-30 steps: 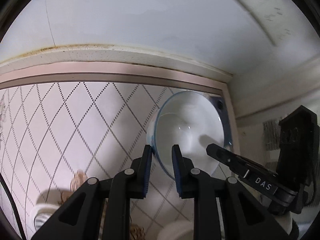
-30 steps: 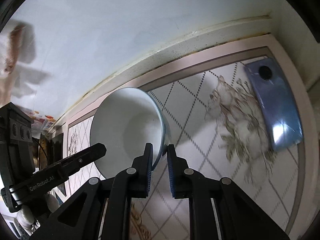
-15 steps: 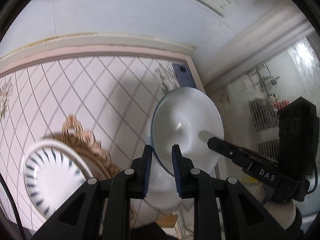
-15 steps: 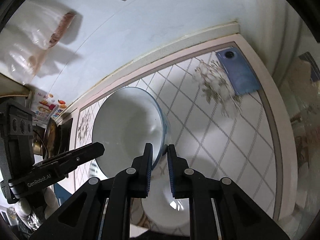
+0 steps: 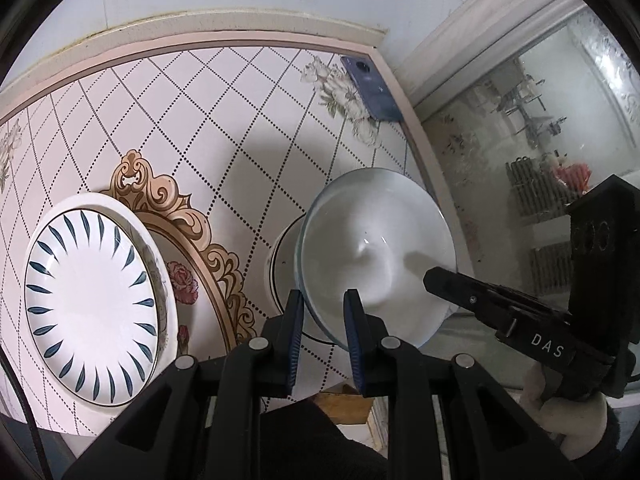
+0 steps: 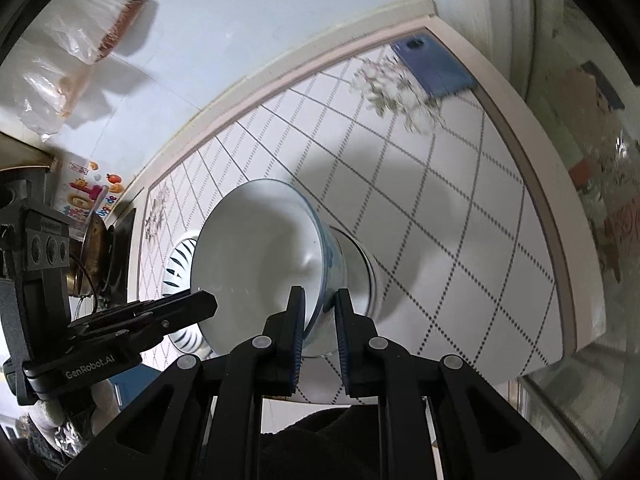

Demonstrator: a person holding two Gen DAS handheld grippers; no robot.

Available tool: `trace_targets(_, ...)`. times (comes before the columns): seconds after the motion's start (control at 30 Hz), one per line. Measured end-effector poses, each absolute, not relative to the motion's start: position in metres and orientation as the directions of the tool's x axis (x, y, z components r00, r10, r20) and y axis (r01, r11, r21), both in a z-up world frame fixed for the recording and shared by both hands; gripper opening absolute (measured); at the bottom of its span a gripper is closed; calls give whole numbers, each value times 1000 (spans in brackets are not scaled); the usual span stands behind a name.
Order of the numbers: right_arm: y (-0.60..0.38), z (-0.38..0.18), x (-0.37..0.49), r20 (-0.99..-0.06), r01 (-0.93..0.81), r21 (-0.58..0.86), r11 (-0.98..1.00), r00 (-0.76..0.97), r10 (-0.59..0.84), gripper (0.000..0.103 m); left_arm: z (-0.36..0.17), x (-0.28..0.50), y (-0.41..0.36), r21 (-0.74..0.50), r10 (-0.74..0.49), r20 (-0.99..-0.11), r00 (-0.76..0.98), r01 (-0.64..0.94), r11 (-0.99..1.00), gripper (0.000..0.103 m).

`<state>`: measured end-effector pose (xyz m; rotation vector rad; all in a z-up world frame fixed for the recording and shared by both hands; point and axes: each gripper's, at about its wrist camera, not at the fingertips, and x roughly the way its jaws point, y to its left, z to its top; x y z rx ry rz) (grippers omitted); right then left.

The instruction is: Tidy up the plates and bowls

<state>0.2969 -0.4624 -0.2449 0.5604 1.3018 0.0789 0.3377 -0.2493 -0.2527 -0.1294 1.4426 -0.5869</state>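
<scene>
Both grippers hold one white bowl with a blue rim by opposite sides. My left gripper [image 5: 323,312] is shut on its near rim; the bowl [image 5: 376,252] is tilted above a second white bowl [image 5: 286,264] that stands on the table. My right gripper [image 6: 318,308] is shut on the same bowl [image 6: 256,260], with the second bowl [image 6: 360,268] right behind it. A white plate with dark blue dashes [image 5: 94,292] lies on the table at the left; part of it shows in the right wrist view [image 6: 182,256].
A blue phone [image 5: 374,90] lies at the table's far right corner, also in the right wrist view [image 6: 436,66]. The tiled table [image 5: 224,120] meets a white wall behind. Glass panels stand past its right edge [image 6: 560,248]. Plastic bags [image 6: 68,60] hang on the wall.
Both grippers have tipped downward with the bowl, from facing the wall to facing the table. The plate and the second bowl have come into view beneath the held bowl.
</scene>
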Motion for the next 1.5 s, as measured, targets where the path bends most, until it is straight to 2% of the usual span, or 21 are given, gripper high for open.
trace_targets(0.37, -467, -277, 294, -894, 273, 434, 858, 246, 374, 16, -276, 336, -255, -387, -406, -914, -3, 304, 871, 18)
trace_targets(0.9, -461, -290, 301, -907, 265, 410, 873, 217, 361, 16, -289, 340, -257, -359, -374, -927, -13, 313, 879, 18)
trace_targets(1.17, -459, -289, 303, -922, 282, 381, 881, 185, 339, 17, -279, 337, -258, -262, -275, -961, -5, 326, 908, 19)
trace_targets(1.3, -451, -275, 300, -947, 271, 313, 910, 160, 278, 23, -256, 330, -250, -234, -252, -968, 13, 332, 914, 21)
trace_targets(1.37, -448, -263, 296, -953, 260, 288, 922, 171, 249, 36, -240, 323, -245, -226, -254, -966, 42, 337, 914, 27)
trace_targets(1.43, -444, -248, 291, -959, 246, 257, 934, 185, 215, 56, -224, 315, -237, -234, -268, -962, 61, 329, 915, 32)
trace_targets(1.5, -440, -230, 283, -959, 229, 238, 944, 207, 192, 62, -210, 310, -229, -239, -277, -958, 80, 317, 918, 39)
